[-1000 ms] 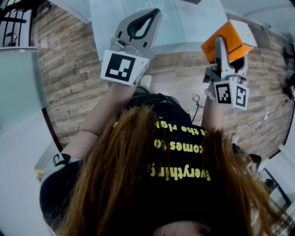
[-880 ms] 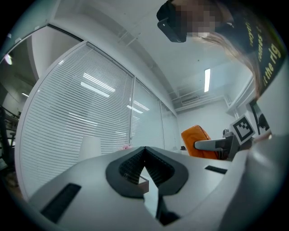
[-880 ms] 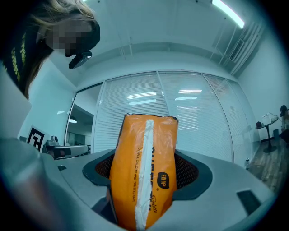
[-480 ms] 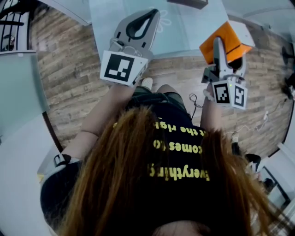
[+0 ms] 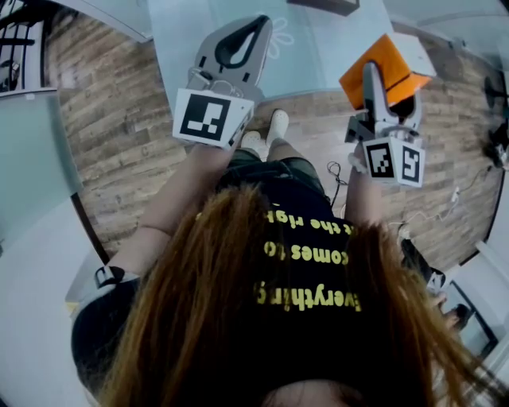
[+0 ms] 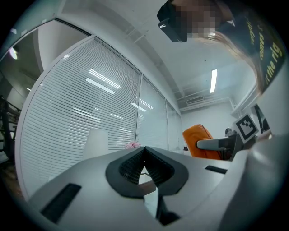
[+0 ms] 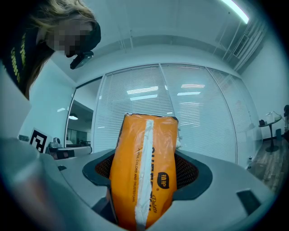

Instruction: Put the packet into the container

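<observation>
Right gripper jaws clamped the orange packet, apparently upright; left gripper jaws were pressed together, empty.

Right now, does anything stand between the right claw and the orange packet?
Nothing does: the right claw is shut on the orange packet itself. The left claw is shut, empty. No container shows in any view.

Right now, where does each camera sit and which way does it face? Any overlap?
Head view: on the head, facing down past hair and shirt to the floor; left gripper, right gripper show.
Left gripper view: on that gripper, along shut jaws toward blinds; shirt shows.
Right gripper view: along jaws clamping the orange packet; hair shows.
Shared: orange packet, in all three.
</observation>
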Tool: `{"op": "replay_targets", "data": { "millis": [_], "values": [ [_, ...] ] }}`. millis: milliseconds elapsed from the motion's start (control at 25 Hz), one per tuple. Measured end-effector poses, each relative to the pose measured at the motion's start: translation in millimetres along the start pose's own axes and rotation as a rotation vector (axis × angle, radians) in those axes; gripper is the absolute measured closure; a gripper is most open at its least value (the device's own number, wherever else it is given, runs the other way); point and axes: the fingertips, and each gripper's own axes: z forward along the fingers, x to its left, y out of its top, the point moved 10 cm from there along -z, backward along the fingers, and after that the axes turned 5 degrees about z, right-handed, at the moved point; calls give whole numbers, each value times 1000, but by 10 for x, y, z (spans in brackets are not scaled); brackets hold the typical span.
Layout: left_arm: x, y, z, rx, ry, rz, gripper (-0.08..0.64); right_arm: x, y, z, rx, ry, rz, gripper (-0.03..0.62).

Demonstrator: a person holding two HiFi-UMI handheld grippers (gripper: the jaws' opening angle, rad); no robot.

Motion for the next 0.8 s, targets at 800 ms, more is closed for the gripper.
{"op": "replay_targets", "data": {
  "millis": [800],
  "values": [
    [18,49,651,-5,75,38,559,-567,67,666,1,103,31,230]
  ]
}}
